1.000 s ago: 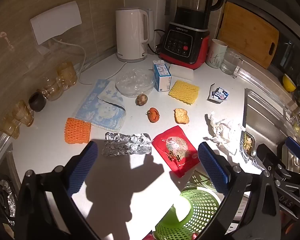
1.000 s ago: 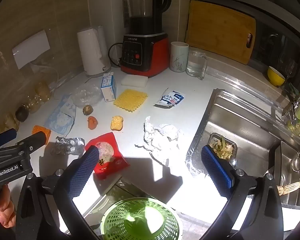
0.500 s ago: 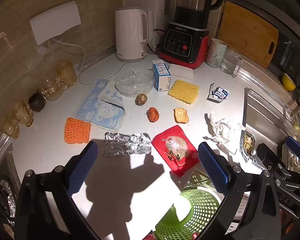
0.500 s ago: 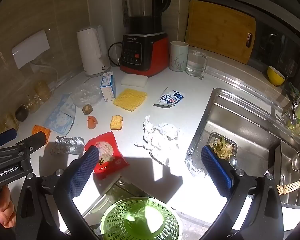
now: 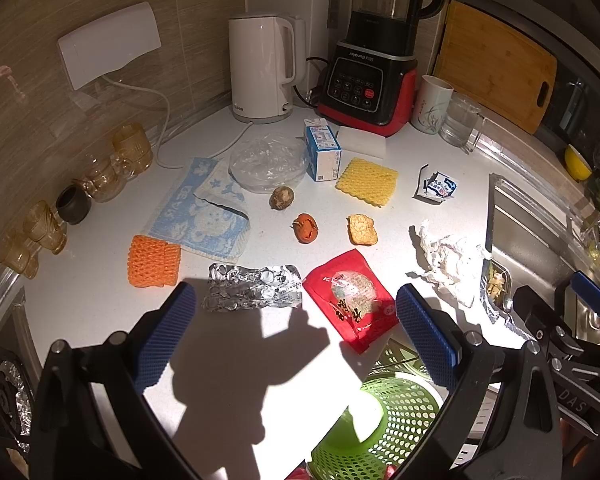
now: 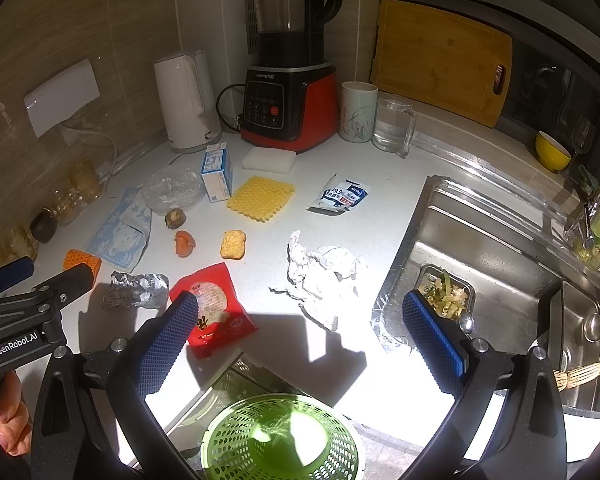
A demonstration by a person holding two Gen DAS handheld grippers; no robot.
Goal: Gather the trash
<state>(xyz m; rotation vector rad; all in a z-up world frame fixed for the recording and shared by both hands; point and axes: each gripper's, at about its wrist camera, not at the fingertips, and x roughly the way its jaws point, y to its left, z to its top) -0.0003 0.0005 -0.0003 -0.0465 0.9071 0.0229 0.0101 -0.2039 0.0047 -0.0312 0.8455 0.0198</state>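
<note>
So: kettle (image 5: 262, 68), blender (image 5: 374, 64) behind trash.

red snack wrapper (image 5: 350, 298) — flat, near table edge | crumpled foil (image 5: 254, 287) — just left of it | crumpled white paper (image 6: 324, 276) — by the sink | orange foam net (image 5: 153, 261), yellow foam net (image 5: 367, 181) — flat | green perforated basket (image 6: 280, 438) — below table edge

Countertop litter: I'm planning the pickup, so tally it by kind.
Foam nets: 2 (orange, yellow)
Wrappers and packets: 3 (foil, red, white)
Crumpled paper: 1
Food scraps: 3 ()
Total: 9
</note>
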